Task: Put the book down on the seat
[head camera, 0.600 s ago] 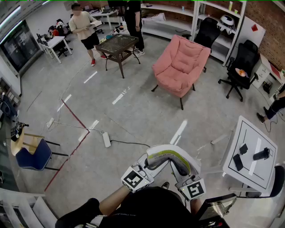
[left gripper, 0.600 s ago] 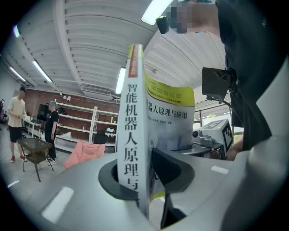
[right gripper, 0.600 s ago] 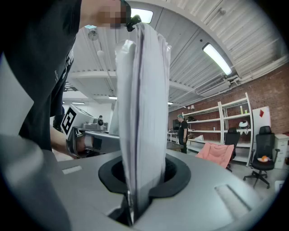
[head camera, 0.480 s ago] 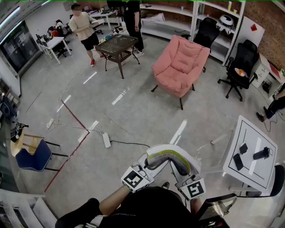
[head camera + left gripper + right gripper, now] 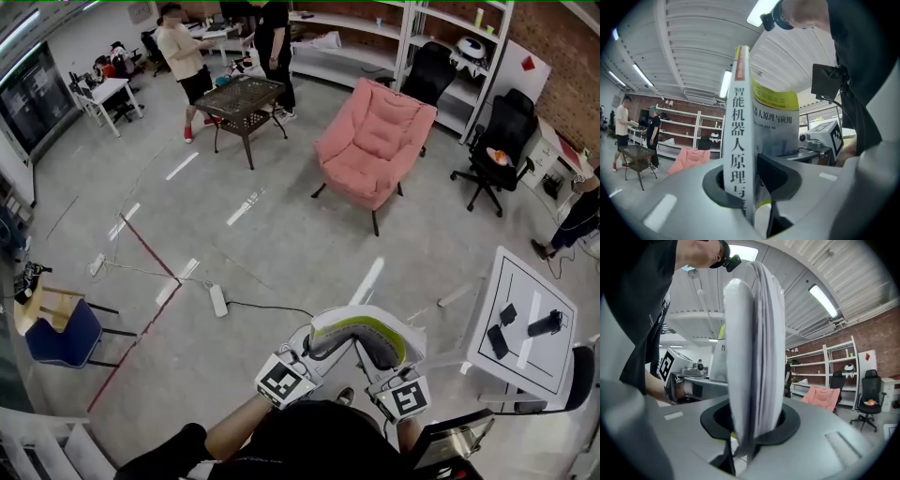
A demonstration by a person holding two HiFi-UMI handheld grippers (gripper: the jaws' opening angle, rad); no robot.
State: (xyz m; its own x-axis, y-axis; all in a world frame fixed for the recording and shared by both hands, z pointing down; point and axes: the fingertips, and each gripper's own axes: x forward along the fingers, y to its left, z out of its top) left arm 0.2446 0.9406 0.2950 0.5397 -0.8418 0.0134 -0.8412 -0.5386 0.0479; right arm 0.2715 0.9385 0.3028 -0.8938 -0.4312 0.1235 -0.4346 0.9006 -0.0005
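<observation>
A book (image 5: 361,337) with a white and yellow-green cover is held low in the head view, close to the person's body, bowed upward between the two grippers. My left gripper (image 5: 298,361) is shut on its spine side; in the left gripper view the spine (image 5: 738,140) with printed characters stands upright between the jaws (image 5: 750,187). My right gripper (image 5: 389,380) is shut on the page edge (image 5: 757,357), pads (image 5: 750,427) pressing both sides. The pink armchair (image 5: 375,141) stands several steps ahead, its seat bare; it also shows small in both gripper views (image 5: 691,159) (image 5: 820,397).
A dark wicker table (image 5: 242,97) and two standing persons (image 5: 183,56) are at the far left. A white table (image 5: 525,328) with black items is close on the right. A power strip (image 5: 217,300) with cables lies on the floor ahead-left. Black office chairs (image 5: 492,150) stand by shelves.
The head view has shifted slightly, so the floor and furniture sit a little higher and further left. The book stays gripped by both grippers in the same pose.
</observation>
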